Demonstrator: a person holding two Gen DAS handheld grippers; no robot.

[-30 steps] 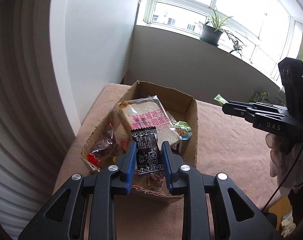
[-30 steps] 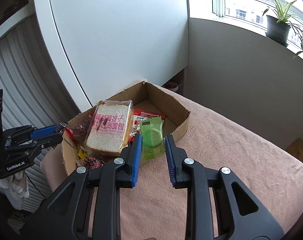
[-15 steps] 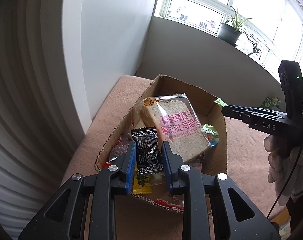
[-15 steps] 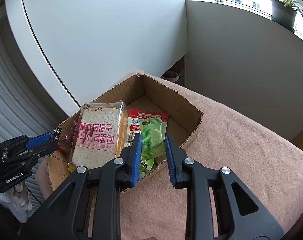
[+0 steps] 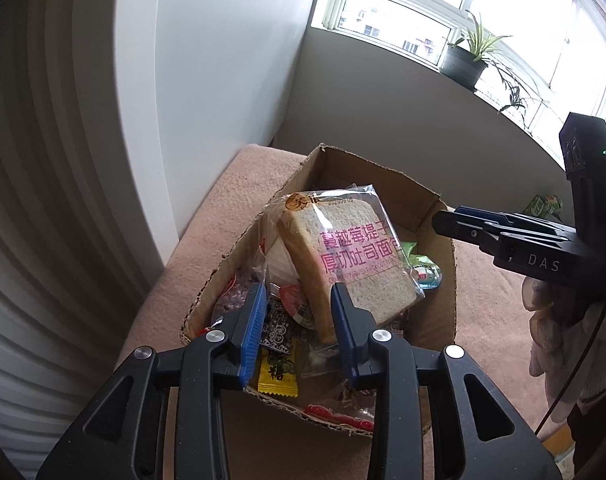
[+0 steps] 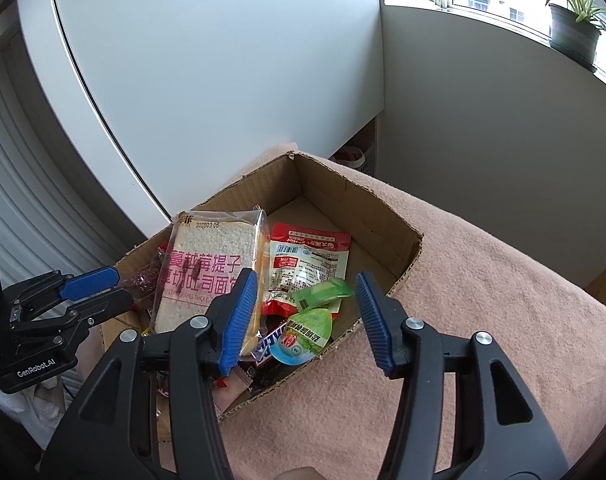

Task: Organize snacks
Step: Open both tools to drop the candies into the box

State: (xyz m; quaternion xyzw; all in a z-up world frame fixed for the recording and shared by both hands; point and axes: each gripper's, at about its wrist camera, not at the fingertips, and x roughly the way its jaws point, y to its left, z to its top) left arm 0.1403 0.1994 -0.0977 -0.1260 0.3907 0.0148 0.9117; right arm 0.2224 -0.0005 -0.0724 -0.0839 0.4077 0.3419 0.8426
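A cardboard box (image 6: 383, 204) on a pink cloth holds several snacks: a wrapped toast slice (image 6: 207, 264), a red-and-white pouch (image 6: 307, 256), a green packet (image 6: 323, 292) and a green jelly cup (image 6: 303, 336). My right gripper (image 6: 307, 316) is open above the box, the green packet lying loose below it. My left gripper (image 5: 299, 332) is open over the box's near end (image 5: 331, 420); a black packet (image 5: 277, 330) lies in the box between its fingers, by the toast (image 5: 343, 256) and a yellow candy (image 5: 277, 374).
A white cabinet panel (image 6: 223, 80) and a ribbed wall stand close behind the box. A potted plant (image 5: 467, 60) sits on the windowsill. A green item (image 5: 543, 206) lies far right on the cloth (image 6: 483, 320).
Both grippers moved closer over the box and opened. The black packet dropped from the left gripper into the box; the green packet dropped from the right gripper into the box.
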